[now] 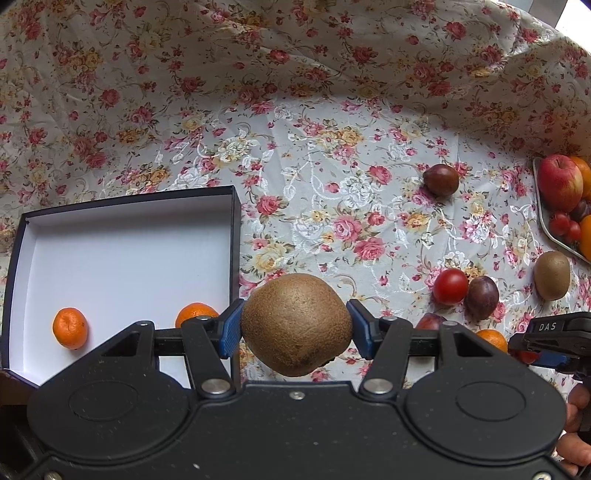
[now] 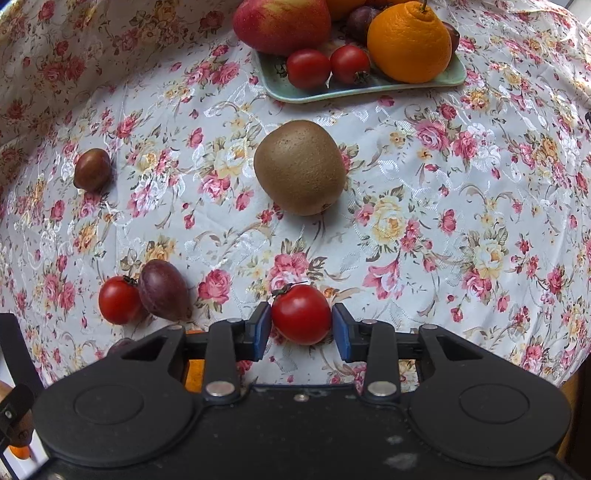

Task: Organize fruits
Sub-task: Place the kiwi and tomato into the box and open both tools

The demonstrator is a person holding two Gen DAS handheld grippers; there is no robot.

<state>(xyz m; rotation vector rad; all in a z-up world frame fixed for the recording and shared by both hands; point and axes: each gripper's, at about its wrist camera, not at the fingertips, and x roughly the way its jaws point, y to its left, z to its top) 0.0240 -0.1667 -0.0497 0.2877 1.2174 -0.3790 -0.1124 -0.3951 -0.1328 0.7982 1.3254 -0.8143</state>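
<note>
The left gripper (image 1: 295, 328) pinches a kiwi (image 1: 295, 325) between its blue pads, both pads pressed against the fruit's sides. It is held just beside the right wall of a dark box with a white inside (image 1: 122, 258), not yet over it. Inside that box lie two mandarins (image 1: 70, 328), both near its front edge and apart from each other.

The right gripper (image 2: 301, 325) straddles a cherry tomato (image 2: 301, 314) that seems to rest on the flowered cloth of the counter (image 2: 461, 221). The left pad appears to touch the tomato, while a thin gap shows at the right pad, so the jaws are spread and not quite closed on it.

Measured from the box, the work looks to be at an early stage. Only the mandarins are in it, and the kiwi is on its way. Loose on the cloth to the right of the box are a second kiwi (image 2: 300, 168), another cherry tomato (image 2: 119, 301) touching a purple plum (image 2: 164, 290), and a darker plum (image 2: 92, 170) farther back by itself. A third mandarin (image 1: 493, 339) and one more plum (image 1: 430, 322) peek out behind the left gripper's frame.

Farthest from the box, a pale green plate (image 2: 362, 92) carries a red apple (image 2: 282, 24), a knobby orange (image 2: 408, 42), two cherry tomatoes and some plums. Whether these are already sorted or still waiting I cannot tell.
</note>
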